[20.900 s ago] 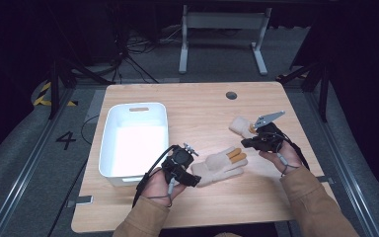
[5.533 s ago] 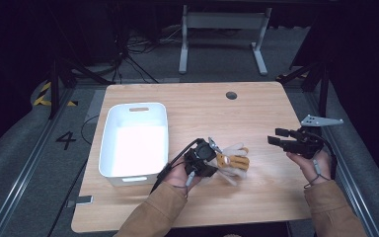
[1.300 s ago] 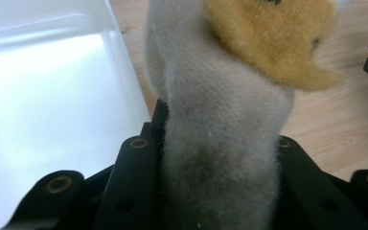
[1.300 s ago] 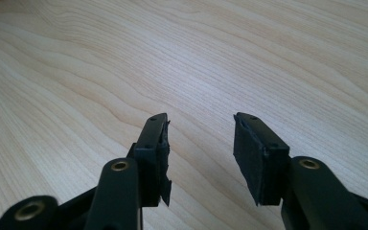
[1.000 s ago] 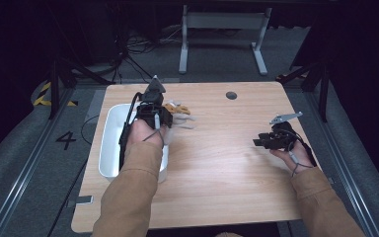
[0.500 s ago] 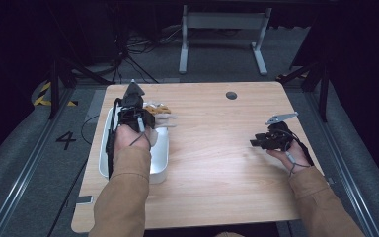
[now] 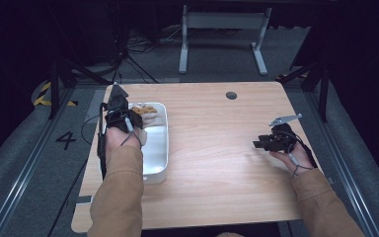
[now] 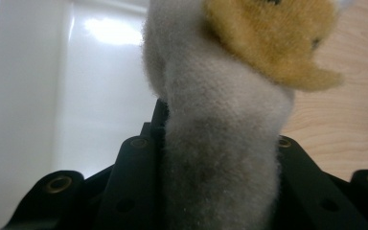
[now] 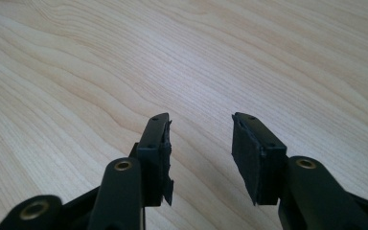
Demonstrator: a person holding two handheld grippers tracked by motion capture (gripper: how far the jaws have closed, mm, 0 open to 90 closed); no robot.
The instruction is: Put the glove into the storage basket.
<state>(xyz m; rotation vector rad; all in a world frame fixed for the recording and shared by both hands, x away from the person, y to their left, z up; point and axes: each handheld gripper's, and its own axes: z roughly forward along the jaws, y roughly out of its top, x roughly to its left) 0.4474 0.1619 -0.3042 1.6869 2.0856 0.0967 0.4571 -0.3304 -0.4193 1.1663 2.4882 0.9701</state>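
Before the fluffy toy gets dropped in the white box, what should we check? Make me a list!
1. Left gripper clamped on the grey-and-orange plush toy: ok, its jaws squeeze the grey plush.
2. Toy over the white plastic bin: ok in the high view; the left gripper view shows part of it hanging over the wooden table at the bin's edge.
3. Room in the bin: ok, the visible floor is bare; the sleeve hides part of it.
4. Right gripper out of the way: ok, open and holding nothing, far across the table.
5. Gap between toy and bin floor: cannot tell.
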